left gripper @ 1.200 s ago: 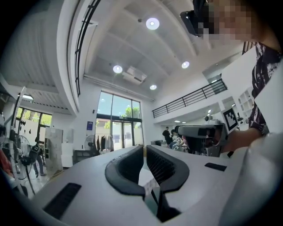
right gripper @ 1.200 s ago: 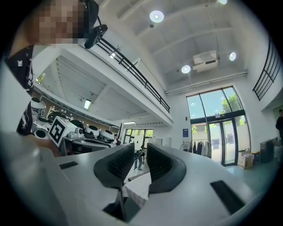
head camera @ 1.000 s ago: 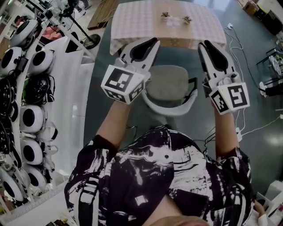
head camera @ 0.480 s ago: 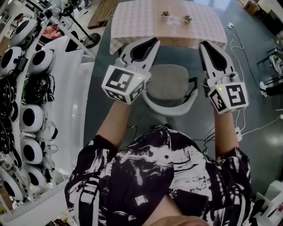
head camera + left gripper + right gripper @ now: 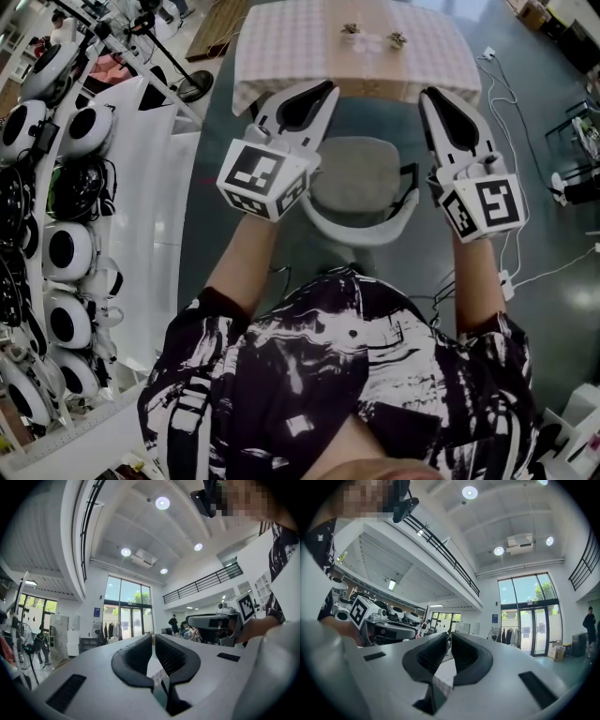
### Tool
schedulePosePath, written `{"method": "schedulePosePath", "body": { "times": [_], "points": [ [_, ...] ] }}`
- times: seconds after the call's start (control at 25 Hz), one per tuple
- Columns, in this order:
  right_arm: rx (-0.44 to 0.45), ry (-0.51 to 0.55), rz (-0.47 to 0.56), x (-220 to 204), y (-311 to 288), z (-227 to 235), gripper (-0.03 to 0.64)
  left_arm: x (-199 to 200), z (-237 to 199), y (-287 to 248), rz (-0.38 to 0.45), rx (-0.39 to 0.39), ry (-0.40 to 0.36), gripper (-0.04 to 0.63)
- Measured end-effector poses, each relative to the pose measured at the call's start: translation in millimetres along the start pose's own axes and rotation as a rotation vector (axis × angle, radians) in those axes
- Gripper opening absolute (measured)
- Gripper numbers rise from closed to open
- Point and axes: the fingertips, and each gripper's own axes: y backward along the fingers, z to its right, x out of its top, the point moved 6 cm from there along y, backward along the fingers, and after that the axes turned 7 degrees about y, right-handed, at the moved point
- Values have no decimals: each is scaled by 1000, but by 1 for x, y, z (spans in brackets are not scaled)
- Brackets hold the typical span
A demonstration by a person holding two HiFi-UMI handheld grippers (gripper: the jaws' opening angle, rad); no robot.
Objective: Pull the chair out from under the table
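The chair, with a grey seat [image 5: 354, 180] and a white curved back [image 5: 352, 231], stands with its front just under the edge of the table's checked cloth [image 5: 281, 47]. My left gripper [image 5: 328, 87] hovers over the chair's left side, held level, and is shut on nothing [image 5: 153, 637]. The right gripper [image 5: 429, 94] hangs over the chair's right armrest. Its jaws have just been closing, they now stand shut, and nothing is between them [image 5: 449, 634]. Neither gripper touches the chair.
Two small objects [image 5: 352, 33] [image 5: 397, 40] sit on the table. A white rack of round white-and-black devices [image 5: 56, 187] lines the left side. A stand's dark base [image 5: 192, 86] is near the table's left corner. Cables [image 5: 525, 141] trail over the floor at right.
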Motion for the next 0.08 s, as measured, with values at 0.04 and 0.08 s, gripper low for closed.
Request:
{"method": "schedulePosePath", "body": {
  "times": [0.04,0.08],
  "points": [
    [0,1,0,0,-1,1,31,0,0,-1,0,1,1,21],
    [-1,1,-1,-1,-1,3,31,0,-1,-3,0,2,2,21]
  ]
}}
